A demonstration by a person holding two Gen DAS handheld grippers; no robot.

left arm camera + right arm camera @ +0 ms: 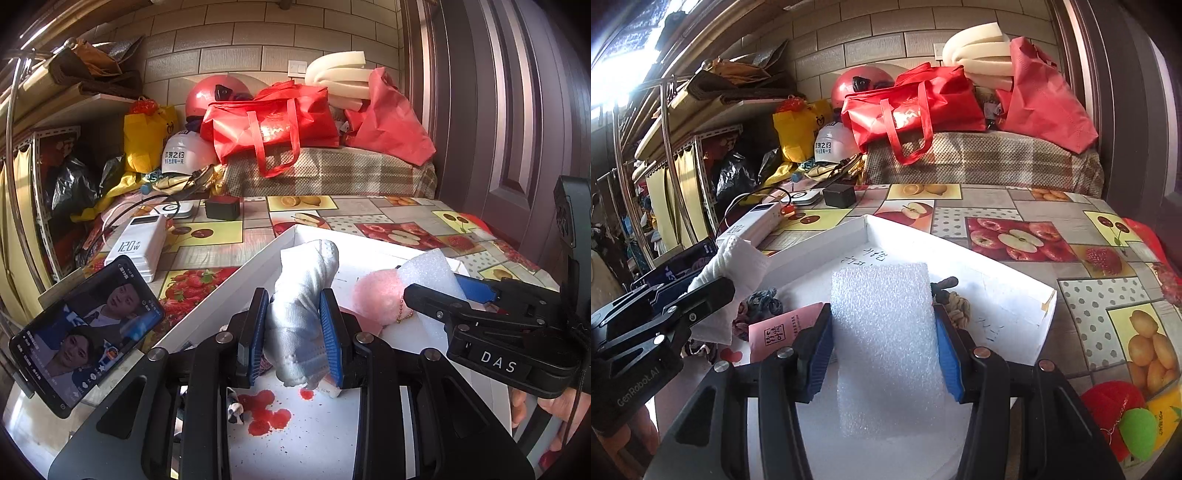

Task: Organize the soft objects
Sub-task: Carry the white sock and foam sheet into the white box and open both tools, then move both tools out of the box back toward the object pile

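Note:
My left gripper (293, 332) is shut on a white knitted glove (303, 295) and holds it over the white cardboard box (258, 258). My right gripper (882, 343) is shut on a white foam sheet (886, 343) over the same box (997, 266). In the left wrist view the right gripper (436, 295) comes in from the right with the foam sheet (428, 269), next to a pink fluffy pom-pom (376, 299). In the right wrist view the left gripper (676, 299) holds the glove (735, 266) at the left.
A knotted rope toy (956, 306), a grey scrunchie (761, 299) and a pink card (783, 328) lie in the box. A phone (88, 332), a white power bank (136, 243) and a black charger (223, 207) sit left. Red and green plush fruit (1123, 417) lies right.

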